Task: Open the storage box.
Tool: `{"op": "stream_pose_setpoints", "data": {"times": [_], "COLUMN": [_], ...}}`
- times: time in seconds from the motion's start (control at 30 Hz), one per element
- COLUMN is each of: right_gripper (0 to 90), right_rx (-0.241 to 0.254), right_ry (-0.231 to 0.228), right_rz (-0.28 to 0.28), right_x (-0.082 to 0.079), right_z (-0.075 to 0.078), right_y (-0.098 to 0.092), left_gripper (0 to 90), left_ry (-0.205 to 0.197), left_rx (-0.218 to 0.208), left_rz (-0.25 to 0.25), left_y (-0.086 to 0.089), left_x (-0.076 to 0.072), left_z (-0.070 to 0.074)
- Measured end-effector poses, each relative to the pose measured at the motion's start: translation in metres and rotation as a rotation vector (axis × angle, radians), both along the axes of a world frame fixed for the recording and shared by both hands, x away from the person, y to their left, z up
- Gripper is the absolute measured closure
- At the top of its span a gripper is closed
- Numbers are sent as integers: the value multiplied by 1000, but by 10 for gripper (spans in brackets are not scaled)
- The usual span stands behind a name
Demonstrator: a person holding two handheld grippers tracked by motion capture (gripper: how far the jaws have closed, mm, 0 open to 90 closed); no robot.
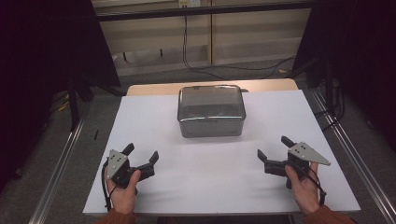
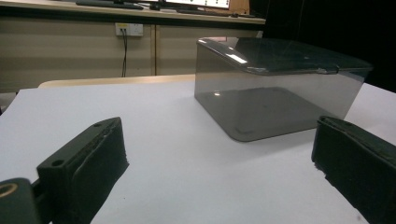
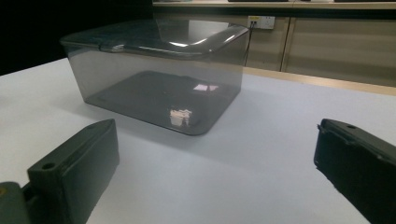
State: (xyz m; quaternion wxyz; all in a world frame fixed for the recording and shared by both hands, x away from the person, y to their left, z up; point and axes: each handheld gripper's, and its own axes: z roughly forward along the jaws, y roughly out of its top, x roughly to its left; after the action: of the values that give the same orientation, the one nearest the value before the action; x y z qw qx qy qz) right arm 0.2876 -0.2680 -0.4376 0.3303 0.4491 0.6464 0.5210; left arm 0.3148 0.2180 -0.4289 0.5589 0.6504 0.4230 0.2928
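Left claw (image 1: 141, 154): held in the person's left hand (image 1: 123, 192) at about 7 o'clock on the bench (image 1: 154, 116), low over the white surface, jaws spread wide with nothing between them. A grey plate sits on top of it and a black cable trails back toward the wrist. In the left gripper view the two black jaws rise at the lower corners, far apart, and frame the box (image 2: 275, 88) ahead and to the right.

Box (image 1: 211, 111): a smoky, see-through plastic container with its lid (image 1: 211, 101) closed, standing upright at about 12 o'clock on the bench, toward the far edge and roughly midway between the two claws, well apart from both. Nothing can be made out inside it.

Right claw (image 1: 273, 148): held in the right hand (image 1: 304, 189) at about 5 o'clock, jaws likewise wide and holding nothing, pointed inward toward the bench's middle. In the right gripper view the box (image 3: 159, 74) stands ahead and to the left, beyond the open jaws, with reflections on its near wall.

Beyond the bench: cables (image 1: 219, 65) on the floor.
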Motion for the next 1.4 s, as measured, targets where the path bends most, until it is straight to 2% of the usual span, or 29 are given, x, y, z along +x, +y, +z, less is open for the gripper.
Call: {"op": "stream_pose_setpoints", "data": {"times": [0.23,0.57,0.8,0.93,1.17,1.4], "right_gripper": [0,5,2,0,0,0], "right_rx": [35,41,33,27,33,11], "right_ry": [11,-4,-10,-20,-25,-51], "right_rz": [51,64,76,115,135,179], "right_x": [9,19,25,29,41,52], "right_z": [4,8,11,15,19,25], "right_y": [13,27,33,40,52,64], "left_gripper": [30,30,30,30,30,30], "left_ry": [-11,-6,-6,-5,-1,2], "left_rx": [1,8,5,6,6,7], "left_rz": [-1,-5,-6,-8,-10,-11], "left_y": [-1,-1,-1,-1,-2,-1], "left_x": [-1,-1,0,0,1,1], "left_z": [1,0,0,0,0,-1]}}
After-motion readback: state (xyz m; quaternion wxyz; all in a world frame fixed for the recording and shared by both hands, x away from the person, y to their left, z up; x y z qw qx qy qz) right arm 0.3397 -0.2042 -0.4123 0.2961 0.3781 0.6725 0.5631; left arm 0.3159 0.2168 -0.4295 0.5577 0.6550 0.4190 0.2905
